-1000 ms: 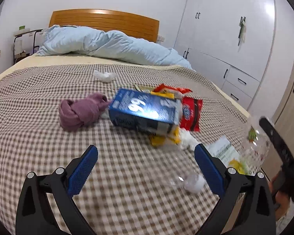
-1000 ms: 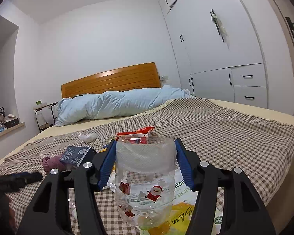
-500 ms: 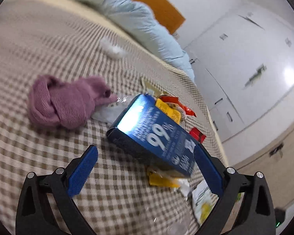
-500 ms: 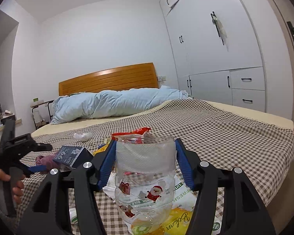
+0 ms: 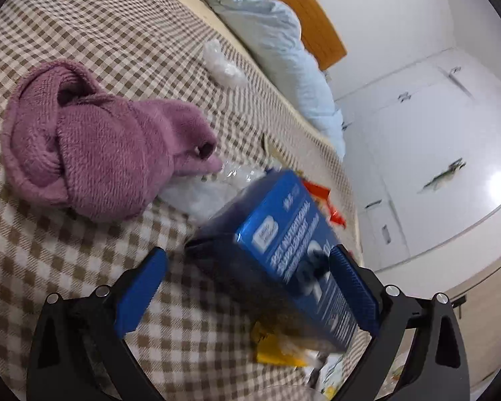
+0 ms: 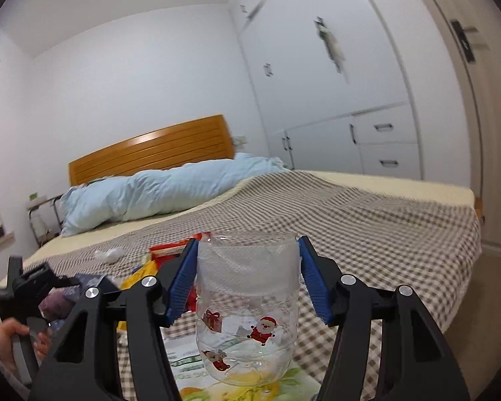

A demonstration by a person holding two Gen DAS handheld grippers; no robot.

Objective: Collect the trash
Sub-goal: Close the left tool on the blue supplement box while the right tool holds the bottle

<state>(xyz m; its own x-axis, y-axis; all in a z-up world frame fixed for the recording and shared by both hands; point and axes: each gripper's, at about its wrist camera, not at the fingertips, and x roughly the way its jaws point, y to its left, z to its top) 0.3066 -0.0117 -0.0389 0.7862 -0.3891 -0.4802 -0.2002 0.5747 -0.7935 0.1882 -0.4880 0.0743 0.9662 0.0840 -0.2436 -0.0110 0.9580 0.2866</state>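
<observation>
Right gripper: jaws clamped on a clear plastic jar printed with Santa and gift figures, held upright above the near edge of the bed. Jar looks empty; so one piece of trash is picked up but not yet dropped anywhere, no bin or bag in view.

Left gripper: jaws wide apart and just starting to close, straddling the near end of a dark blue rectangular carton. Right pad just beside or touching the carton's side, left pad clearly off it, so no grip yet. Carton lies tilted on the bed's checked brown-and-white blanket, near its middle.

Still loose on the blanket: yellow wrapper under the carton's near end, red snack packet behind it, crumpled clear plastic film beside it, white crumpled wad farther toward the headboard, and a printed green-and-yellow bag under the jar. A mauve knitted cloth bundle touches the film; whether it is trash I cannot tell. Judgement: early stage, most of the pile is left.

Writing: carton shows large white digits, likely "99", plus smaller white lines too blurred to read. Bag lettering partly hidden, unreadable.
</observation>
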